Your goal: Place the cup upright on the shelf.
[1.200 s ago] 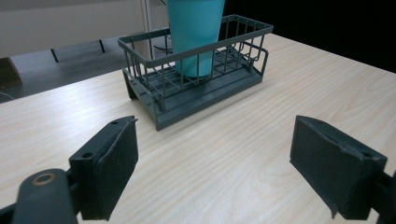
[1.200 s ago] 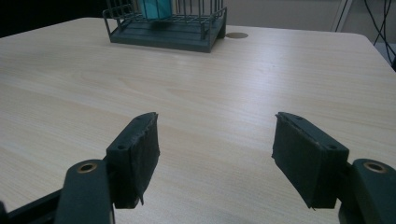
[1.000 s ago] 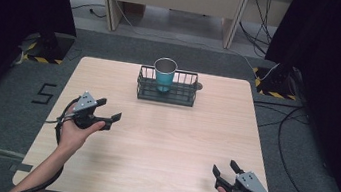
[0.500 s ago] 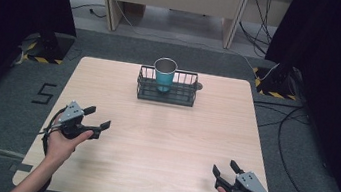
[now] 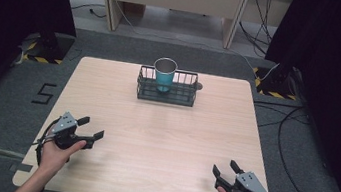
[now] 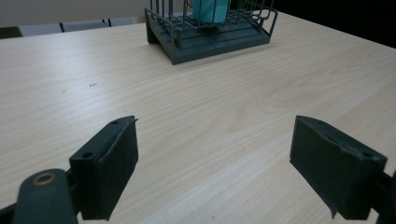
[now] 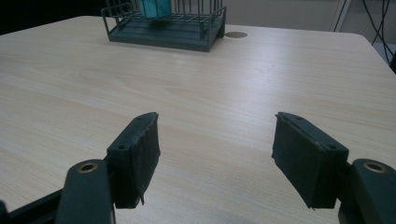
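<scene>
Cup [image 5: 164, 73], teal, upright inside wire basket [image 5: 166, 93], well ahead of both tools on wooden table [image 5: 162, 140]. Left gripper [image 5: 91, 128] low near table edge, jaws spread wide, empty. Right gripper [image 5: 225, 169] likewise wide, empty.

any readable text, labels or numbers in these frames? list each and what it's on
"5": dark figure on the grey floor left of the table.
No print can be made out on the blue cup, the wire basket, the left gripper or the right gripper.
</scene>
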The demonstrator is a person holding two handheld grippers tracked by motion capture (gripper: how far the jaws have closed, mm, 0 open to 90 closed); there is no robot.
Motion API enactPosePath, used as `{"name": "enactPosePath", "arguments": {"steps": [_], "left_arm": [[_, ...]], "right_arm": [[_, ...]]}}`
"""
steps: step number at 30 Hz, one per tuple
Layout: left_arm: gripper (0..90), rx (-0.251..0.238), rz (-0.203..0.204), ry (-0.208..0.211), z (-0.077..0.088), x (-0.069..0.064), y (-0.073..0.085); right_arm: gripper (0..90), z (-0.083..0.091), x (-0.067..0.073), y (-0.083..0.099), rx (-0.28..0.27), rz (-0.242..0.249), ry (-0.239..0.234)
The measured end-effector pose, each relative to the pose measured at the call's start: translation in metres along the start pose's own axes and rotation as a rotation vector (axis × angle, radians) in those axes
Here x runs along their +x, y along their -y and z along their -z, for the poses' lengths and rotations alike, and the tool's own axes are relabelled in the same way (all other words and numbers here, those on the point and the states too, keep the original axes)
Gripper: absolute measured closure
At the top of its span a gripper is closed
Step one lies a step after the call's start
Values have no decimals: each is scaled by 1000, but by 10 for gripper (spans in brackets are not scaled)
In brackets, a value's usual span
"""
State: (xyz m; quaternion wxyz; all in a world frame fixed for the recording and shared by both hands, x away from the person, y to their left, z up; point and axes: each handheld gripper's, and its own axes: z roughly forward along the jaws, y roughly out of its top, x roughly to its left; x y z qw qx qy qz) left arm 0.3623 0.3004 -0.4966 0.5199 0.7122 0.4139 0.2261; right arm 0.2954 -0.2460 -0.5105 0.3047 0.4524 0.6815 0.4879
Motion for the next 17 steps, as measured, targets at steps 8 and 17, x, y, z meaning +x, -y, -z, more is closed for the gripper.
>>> {"name": "enactPosePath", "arguments": {"steps": [8, 17], "left_arm": [[152, 3, 30, -8, -1, 1, 15], [153, -22, 19, -3, 1, -2, 16]], "right_arm": [[322, 0, 0, 0, -2, 3, -1], [312, 1, -1, 0, -3, -4, -4]]}}
